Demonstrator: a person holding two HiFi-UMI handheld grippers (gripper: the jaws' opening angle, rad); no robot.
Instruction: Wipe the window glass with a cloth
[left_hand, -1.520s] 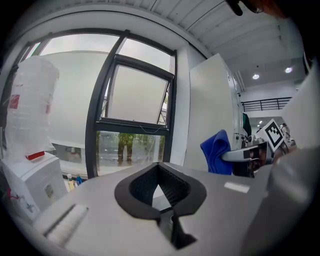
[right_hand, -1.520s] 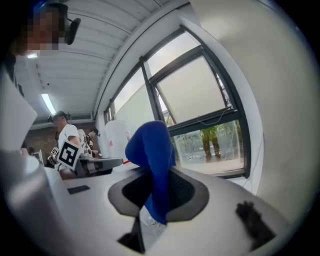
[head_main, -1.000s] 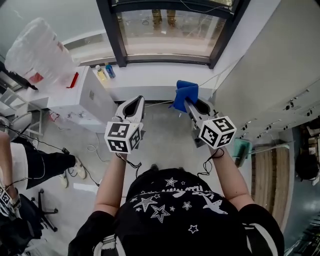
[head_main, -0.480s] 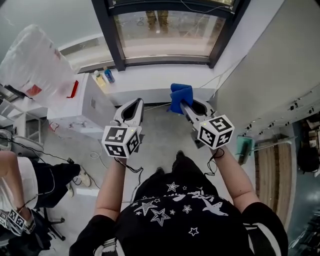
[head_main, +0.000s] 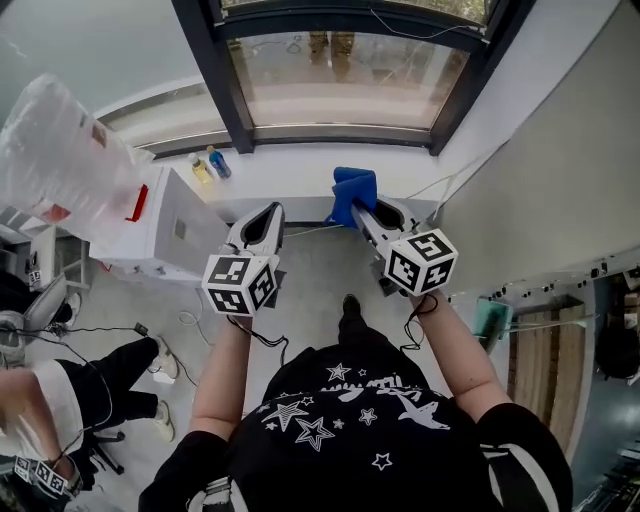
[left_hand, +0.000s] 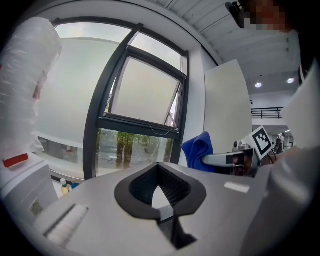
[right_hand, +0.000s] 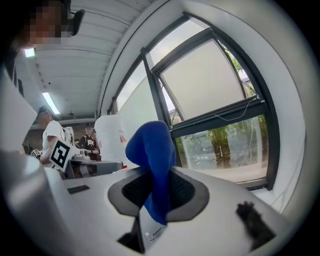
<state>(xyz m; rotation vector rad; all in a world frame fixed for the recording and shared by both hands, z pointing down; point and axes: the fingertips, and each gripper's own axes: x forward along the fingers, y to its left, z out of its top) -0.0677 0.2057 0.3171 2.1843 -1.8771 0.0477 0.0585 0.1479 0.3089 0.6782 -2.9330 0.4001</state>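
the right tool is clamped on a blue cloth. in the right gripper view the cloth is pinched between the two dark ridged pads and stands up above them in a folded bunch, with a short end hanging below the pinch. the left tool holds nothing: in the left gripper view its jaws meet at the tips, with only a small gap of light between the ridged pads further back. both tools are held side by side over the floor, pointing toward the far wall, the left one a little to the left of the cloth and apart from it.

the window glass lies at the far side, set in a dark window frame above a white sill. the cloth is just short of the sill and apart from the glass. in the right gripper view the lower pane shows trees outside, and the upper pane stands tilted open.

two small bottles, one yellow and one blue, stand at the left end of the sill. beside them at the left is a white cabinet, and a plastic-wrapped bundle sits further left. another person in dark trousers is at the near left
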